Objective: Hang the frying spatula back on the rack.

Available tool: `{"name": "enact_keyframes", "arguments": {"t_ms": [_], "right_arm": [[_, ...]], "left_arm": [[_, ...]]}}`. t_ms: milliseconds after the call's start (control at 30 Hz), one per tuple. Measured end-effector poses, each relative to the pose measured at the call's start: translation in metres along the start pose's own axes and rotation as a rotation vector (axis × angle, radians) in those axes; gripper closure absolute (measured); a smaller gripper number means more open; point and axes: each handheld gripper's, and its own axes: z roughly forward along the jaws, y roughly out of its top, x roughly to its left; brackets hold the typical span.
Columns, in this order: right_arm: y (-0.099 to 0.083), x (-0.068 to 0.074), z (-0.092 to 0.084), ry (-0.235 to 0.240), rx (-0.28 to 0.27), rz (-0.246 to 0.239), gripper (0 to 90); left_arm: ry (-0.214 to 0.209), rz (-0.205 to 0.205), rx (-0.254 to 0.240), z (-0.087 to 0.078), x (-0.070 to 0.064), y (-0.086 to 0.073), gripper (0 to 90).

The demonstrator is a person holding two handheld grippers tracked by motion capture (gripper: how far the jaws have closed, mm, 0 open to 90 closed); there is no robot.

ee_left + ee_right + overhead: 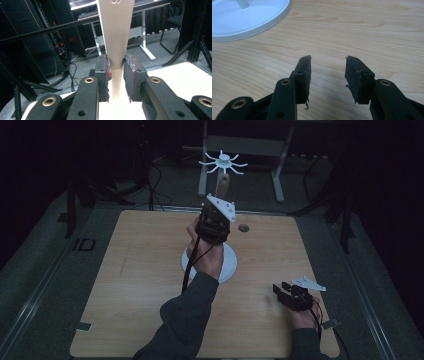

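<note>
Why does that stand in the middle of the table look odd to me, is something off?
Nothing looks broken. The left tool is clamped on the wooden post of the white-based stand. The post looks slightly tilted in the high view. The right tool rests open on the table.

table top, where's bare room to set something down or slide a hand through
The table is bare along its left half, from the white round base to the left edge, and across the far right corner past the small dark disc. Crowded: the middle, with the left gripper clamped on the beige post.
</note>
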Motion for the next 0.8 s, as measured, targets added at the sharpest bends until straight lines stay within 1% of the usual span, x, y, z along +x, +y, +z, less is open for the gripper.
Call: {"name": "enact_keyframes", "arguments": {"t_ms": [133, 200, 300, 567, 600, 633, 667, 767, 800], "right_arm": [[0.0, 0.0002, 0.0, -0.001, 0.001, -0.001, 56.0], [0.0, 0.0003, 0.0, 0.0, 0.002, 0.0, 55.9], [-0.0002, 0.0003, 0.0002, 0.0, 0.003, -0.003, 55.7], [-0.0002, 0.0, 0.0007, 0.002, 0.002, -0.005, 55.6], [-0.0002, 0.0, 0.0009, 0.002, 0.003, -0.006, 55.6], [-0.0003, 0.0004, 0.0015, 0.002, 0.006, -0.006, 55.6], [-0.0003, 0.0005, 0.0016, 0.002, 0.007, -0.007, 55.5], [-0.0004, 0.0004, 0.0019, 0.004, 0.01, -0.006, 55.5], [-0.0004, 0.0003, 0.002, 0.004, 0.011, -0.007, 55.4]], "left_arm": [[-0.012, 0.004, -0.01, -0.0004, -0.0001, 0.0002, 72.9], [-0.01, 0.012, -0.018, -0.0017, -0.0005, 0.0007, 72.0], [-0.02, 0.01, -0.029, -0.0027, -0.0006, 0.0011, 69.9], [-0.037, 0.012, -0.025, -0.0008, 0.0004, -0.001, 65.3], [-0.047, 0.011, -0.027, -0.0003, 0.0011, -0.0026, 65.3], [-0.053, 0.01, -0.029, -0.0002, 0.0013, -0.0032, 61.8], [-0.058, 0.008, -0.031, -0.0003, 0.0015, -0.0037, 60.6], [-0.069, 0.006, -0.035, -0.0007, 0.0018, -0.0044, 58.5], [-0.079, 0.006, -0.041, -0.0012, 0.0022, -0.0047, 58.5]]}}
